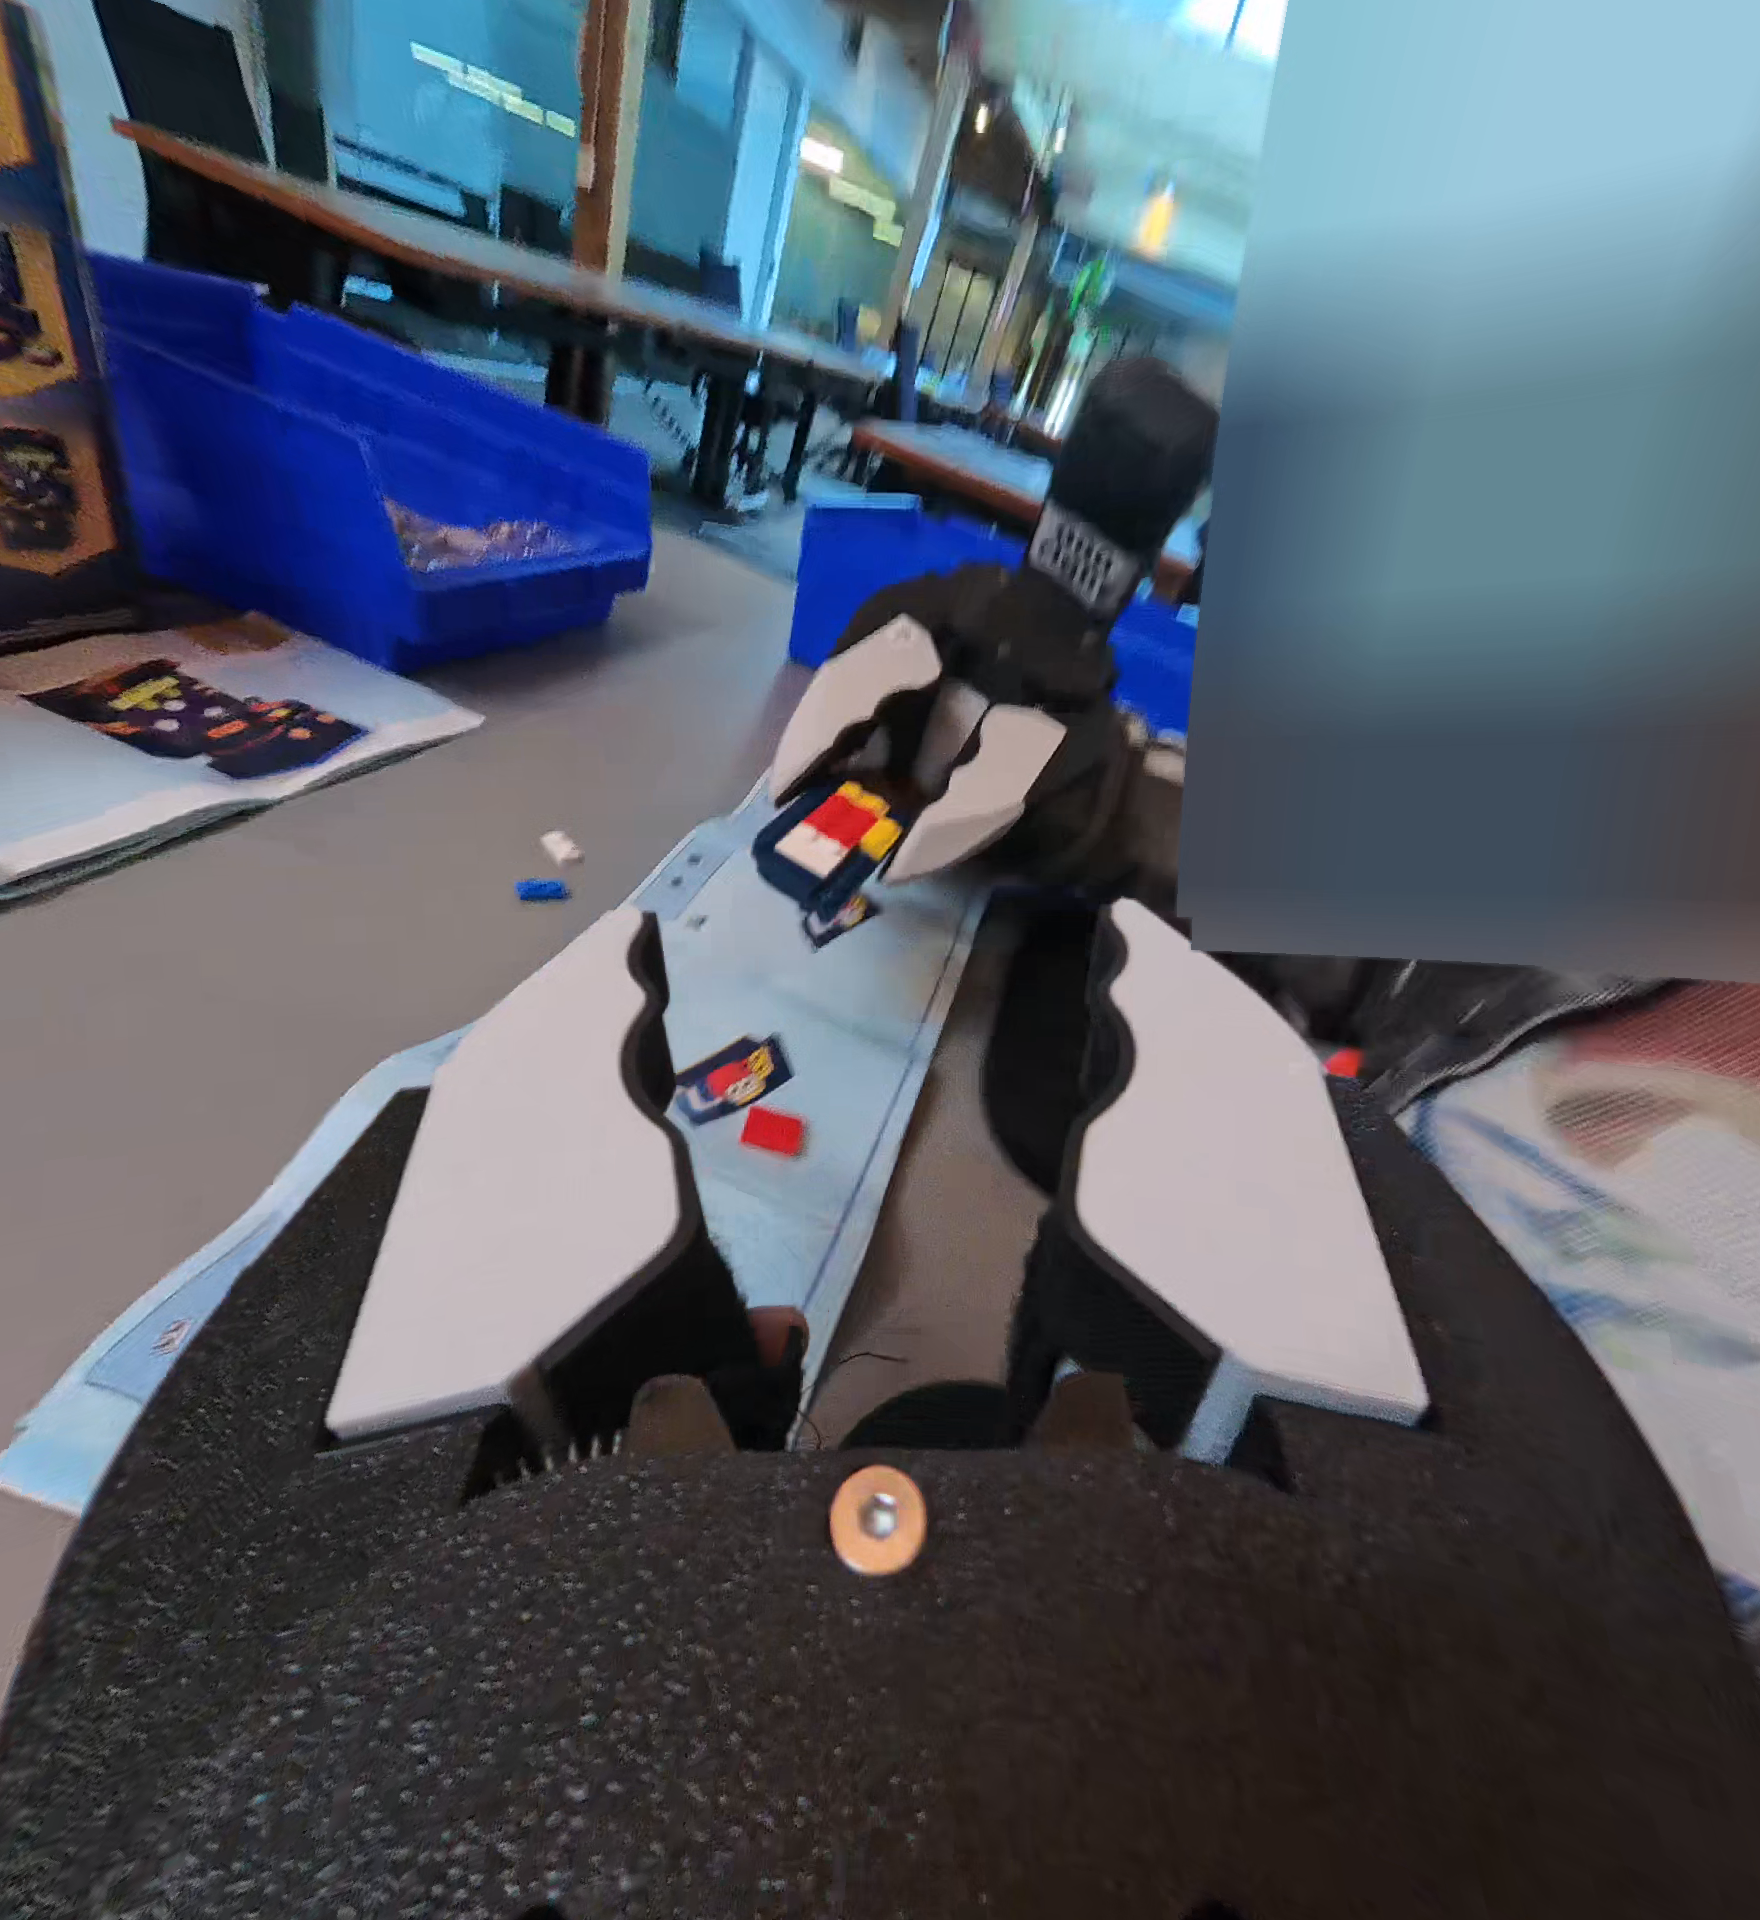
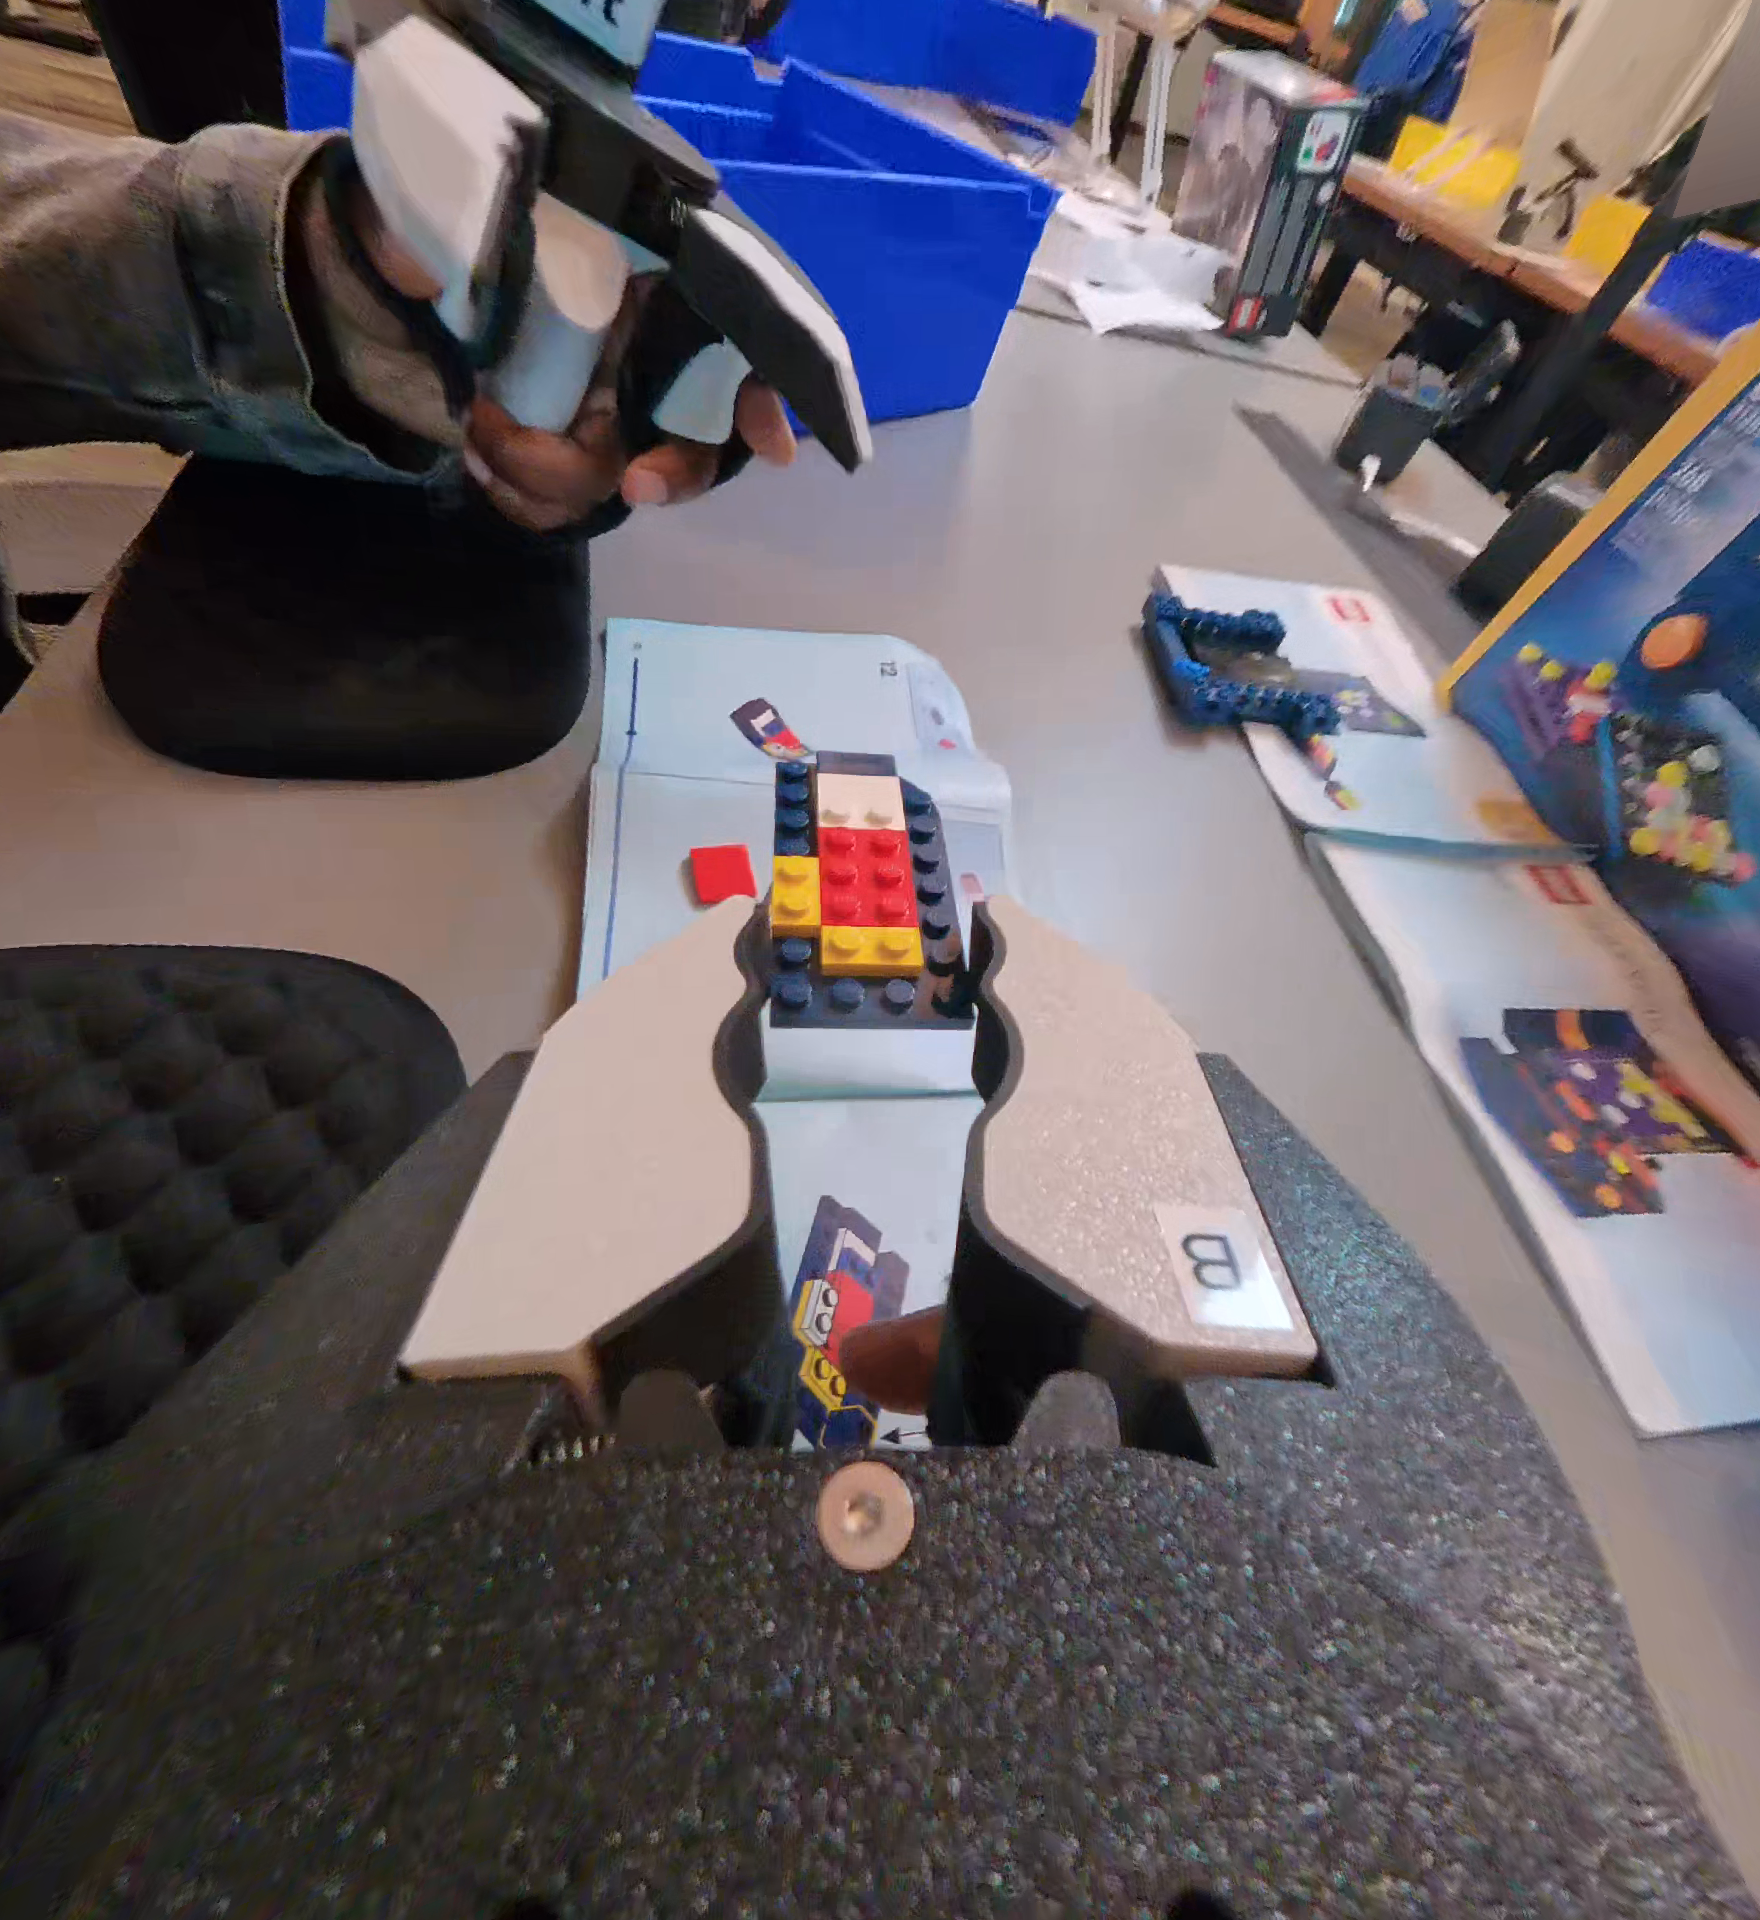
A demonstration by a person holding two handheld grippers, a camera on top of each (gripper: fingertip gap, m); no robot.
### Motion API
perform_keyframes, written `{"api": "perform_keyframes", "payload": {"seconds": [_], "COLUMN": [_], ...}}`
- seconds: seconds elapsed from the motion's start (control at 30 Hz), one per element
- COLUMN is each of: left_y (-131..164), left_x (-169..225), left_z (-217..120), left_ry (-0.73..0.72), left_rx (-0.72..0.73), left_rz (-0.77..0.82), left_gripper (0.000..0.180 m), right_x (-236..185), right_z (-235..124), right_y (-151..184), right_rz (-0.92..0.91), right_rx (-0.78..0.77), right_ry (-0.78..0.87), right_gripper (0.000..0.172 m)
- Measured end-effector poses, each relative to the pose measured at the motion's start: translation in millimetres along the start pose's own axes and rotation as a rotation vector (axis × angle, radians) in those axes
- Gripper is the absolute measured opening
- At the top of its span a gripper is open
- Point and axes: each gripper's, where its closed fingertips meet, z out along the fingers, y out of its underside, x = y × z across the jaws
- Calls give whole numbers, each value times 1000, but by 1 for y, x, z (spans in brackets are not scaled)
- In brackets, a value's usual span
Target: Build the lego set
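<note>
In the left wrist view the left gripper [image 1: 881,940] is spread wide over a pale blue booklet [image 1: 824,1023] on the grey surface [image 1: 232,987], with one loose red tile [image 1: 772,1130] on the page and two small bricks, one blue [image 1: 541,889] and one white [image 1: 561,848], farther left. In the right wrist view the right gripper [image 2: 868,914] pinches the near end of one dark blue plate [image 2: 933,831] carrying red, yellow and white bricks, above the booklet [image 2: 689,707]; two more booklets [image 2: 1541,987] lie to the right.

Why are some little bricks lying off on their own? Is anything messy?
Slightly. A white brick and a blue brick lie loose on the grey table, away from the build. A flat red tile lies loose on the booklet. Nothing looks broken or spilled.
</note>
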Motion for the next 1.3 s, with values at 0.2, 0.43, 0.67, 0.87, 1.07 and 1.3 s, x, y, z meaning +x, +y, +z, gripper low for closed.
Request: {"api": "perform_keyframes", "payload": {"seconds": [0.2,0.43,0.67,0.87,1.07,1.3], "left_y": [19,15,18,43,66,89], "left_x": [-2,-2,-13,-58,-69,-66], "left_z": [11,8,15,36,44,39], "left_ry": [-12,18,-37,-74,34,83], "left_rx": [-109,-63,-198,-529,-640,-710], "left_rz": [37,-6,19,319,178,137], "left_gripper": [75,75,57,12,7,23], "right_x": [1,3,0,-5,-7,4], "right_z": [6,8,15,21,27,27], "right_y": [16,20,29,38,50,61], "right_rz": [97,128,141,122,119,91], "right_rx": [-34,-44,-115,-197,-286,-409], "right_ry": [-37,-40,-72,-93,-99,-76], "right_gripper": [36,37,36,36,36,37]}}
